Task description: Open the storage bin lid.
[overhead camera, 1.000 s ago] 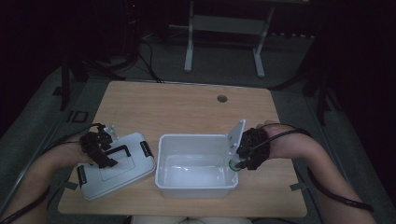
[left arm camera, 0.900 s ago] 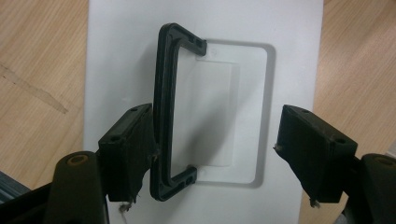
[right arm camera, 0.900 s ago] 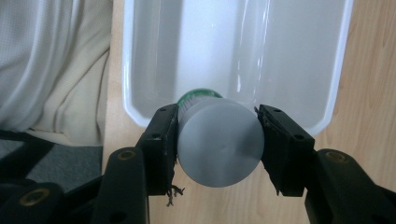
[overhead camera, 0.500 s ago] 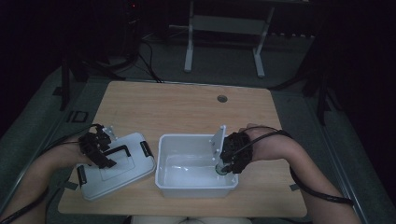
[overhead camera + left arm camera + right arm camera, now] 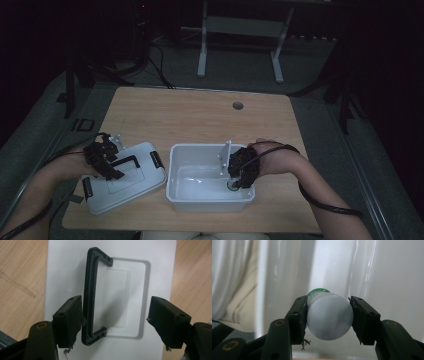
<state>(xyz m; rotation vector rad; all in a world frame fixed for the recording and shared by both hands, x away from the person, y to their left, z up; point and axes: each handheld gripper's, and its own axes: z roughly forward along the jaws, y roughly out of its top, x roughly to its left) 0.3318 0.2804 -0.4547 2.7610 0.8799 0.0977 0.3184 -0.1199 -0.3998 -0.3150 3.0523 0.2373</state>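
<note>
**Two grippers, one bottle, one lid**

We see the right gripper inside the white bin, jaws clamped on a white bottle. At nine o'clock, the left gripper hangs over the lid, jaws wide, one pad touching its black handle.

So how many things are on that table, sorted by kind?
White open bin: 1
White lid with black handle: 1
Small white bottle with green cap, held in the bin: 1
Hand-held grippers: 2, left gripper and right gripper
Total: 5
</note>
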